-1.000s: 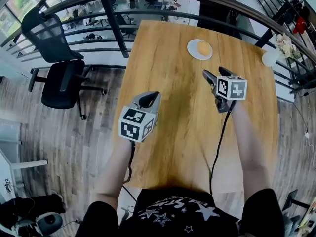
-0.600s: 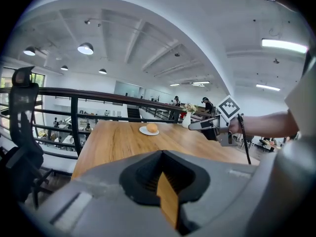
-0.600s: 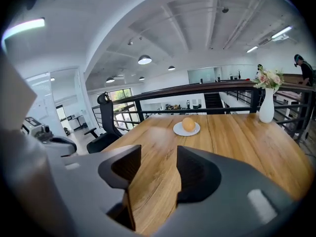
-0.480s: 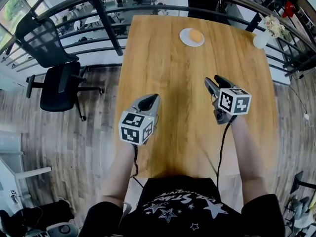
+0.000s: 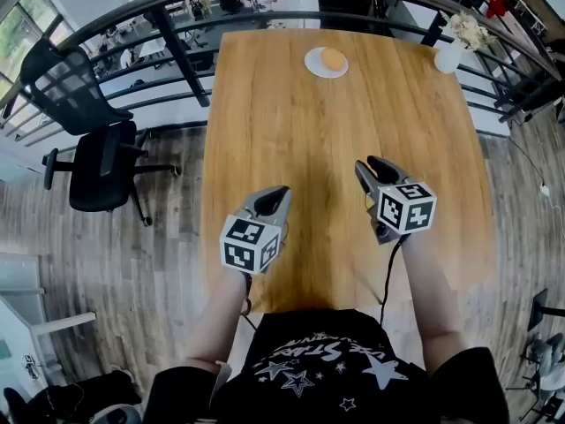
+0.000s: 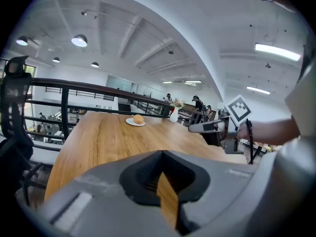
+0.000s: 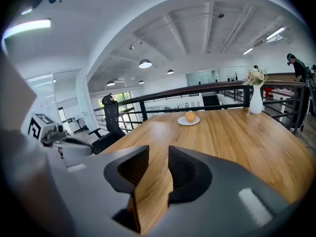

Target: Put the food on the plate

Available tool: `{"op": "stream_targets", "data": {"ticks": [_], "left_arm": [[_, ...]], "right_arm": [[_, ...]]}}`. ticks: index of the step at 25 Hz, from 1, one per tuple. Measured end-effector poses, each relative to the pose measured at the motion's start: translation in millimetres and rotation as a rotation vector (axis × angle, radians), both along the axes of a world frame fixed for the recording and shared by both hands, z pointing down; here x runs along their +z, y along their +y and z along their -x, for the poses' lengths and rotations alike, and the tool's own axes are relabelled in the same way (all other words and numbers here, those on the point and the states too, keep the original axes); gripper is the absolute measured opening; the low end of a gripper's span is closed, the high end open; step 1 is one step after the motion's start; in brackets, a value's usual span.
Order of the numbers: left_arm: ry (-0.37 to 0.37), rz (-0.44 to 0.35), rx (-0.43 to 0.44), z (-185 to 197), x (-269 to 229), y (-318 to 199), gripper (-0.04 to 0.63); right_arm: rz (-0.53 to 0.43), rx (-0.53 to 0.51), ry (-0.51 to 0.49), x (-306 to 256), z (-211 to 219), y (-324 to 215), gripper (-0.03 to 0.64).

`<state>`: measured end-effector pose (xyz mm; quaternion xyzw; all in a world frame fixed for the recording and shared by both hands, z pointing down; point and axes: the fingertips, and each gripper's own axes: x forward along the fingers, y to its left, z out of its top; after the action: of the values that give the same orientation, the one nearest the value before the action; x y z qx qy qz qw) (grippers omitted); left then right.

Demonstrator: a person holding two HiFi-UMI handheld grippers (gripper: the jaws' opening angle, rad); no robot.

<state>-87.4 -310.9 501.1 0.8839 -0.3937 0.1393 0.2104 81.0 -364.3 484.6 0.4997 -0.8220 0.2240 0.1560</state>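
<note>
The food, a round orange-brown piece (image 5: 333, 58), lies on a small white plate (image 5: 315, 65) at the far end of the wooden table (image 5: 291, 131). Both gripper views show it far ahead: food (image 6: 138, 118) on the plate (image 6: 129, 123), and food (image 7: 190, 116) on the plate (image 7: 181, 122). My left gripper (image 5: 276, 195) hovers over the near left part of the table, shut and holding nothing. My right gripper (image 5: 369, 168) hovers over the near right part. Its jaws have just been closing and stand a little apart, with nothing between them (image 7: 158, 154).
A white vase with flowers (image 5: 448, 56) stands at the table's far right corner. A dark railing (image 5: 177, 51) runs behind and beside the table. A black office chair (image 5: 88, 140) stands on the floor to the left.
Both grippers have drawn back along the table toward the person, away from the plate. The right gripper's jaws have narrowed. The food has stayed on the plate.
</note>
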Motion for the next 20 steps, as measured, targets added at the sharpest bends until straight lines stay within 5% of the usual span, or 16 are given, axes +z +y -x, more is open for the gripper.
{"op": "stream_targets", "data": {"ticks": [7,20], "left_arm": [[0.018,-0.009,0.002,-17.6,-4.1,42.9,0.002],[0.001,-0.049,-0.045,-57.2,-21.9,166.5,0.002]], "right_arm": [[-0.011,0.041,-0.066,-3.9,-12.8,44.1,0.047],[-0.032,0.072,-0.138,-10.6,-65.9,169.6,0.002]]}}
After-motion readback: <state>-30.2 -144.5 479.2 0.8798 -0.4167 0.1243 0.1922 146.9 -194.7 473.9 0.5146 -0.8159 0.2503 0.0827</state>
